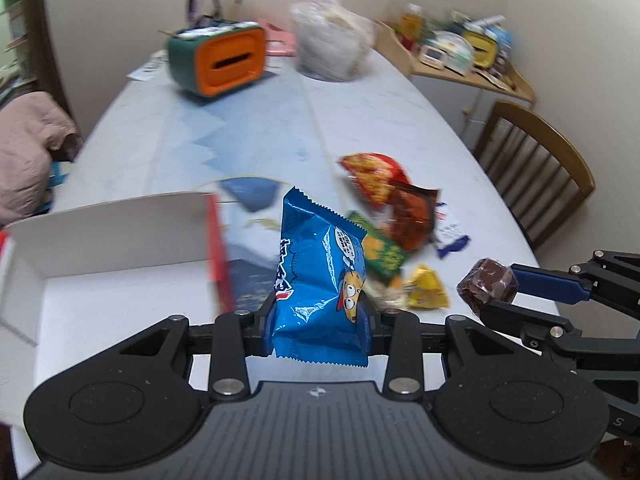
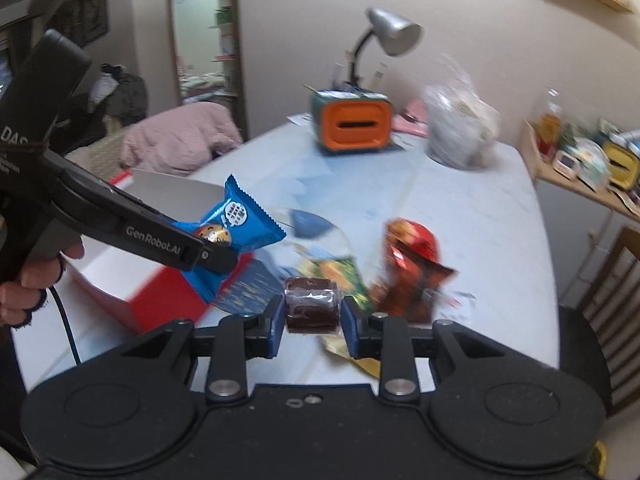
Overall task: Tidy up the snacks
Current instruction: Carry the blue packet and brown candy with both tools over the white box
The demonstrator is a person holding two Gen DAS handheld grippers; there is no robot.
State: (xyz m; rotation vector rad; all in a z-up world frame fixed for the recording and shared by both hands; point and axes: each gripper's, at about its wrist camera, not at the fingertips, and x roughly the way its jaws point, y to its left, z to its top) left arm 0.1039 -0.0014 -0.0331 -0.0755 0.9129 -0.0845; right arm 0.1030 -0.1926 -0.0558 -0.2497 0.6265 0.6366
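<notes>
Your left gripper (image 1: 320, 312) is clamped on the glossy blue snack packet with a cartoon face (image 1: 320, 276), holding it upright in the air above the table. Your right gripper (image 2: 313, 312) is pinched on a small dark-brown clear-wrapped candy block (image 2: 312, 309), also lifted. Both sit apart, side by side. Your hand (image 2: 28, 280) shows at the left gripper's handle.

Left of the blue packet: open white cardboard box with red outer sides (image 1: 120, 240), interior bare where visible.

Beyond the grippers, loose pile on the pale blue-and-white tablecloth (image 1: 240, 120): green packet (image 1: 384, 252), yellow triangular packet (image 1: 426, 288), dark red-brown pouch (image 1: 412, 220), red-orange snack bag (image 1: 372, 176).

Far end: orange-and-green slotted box (image 1: 224, 60), clear plastic bag (image 1: 332, 44), grey desk lamp (image 2: 388, 32). Wooden chair (image 1: 536, 168) on the right.
</notes>
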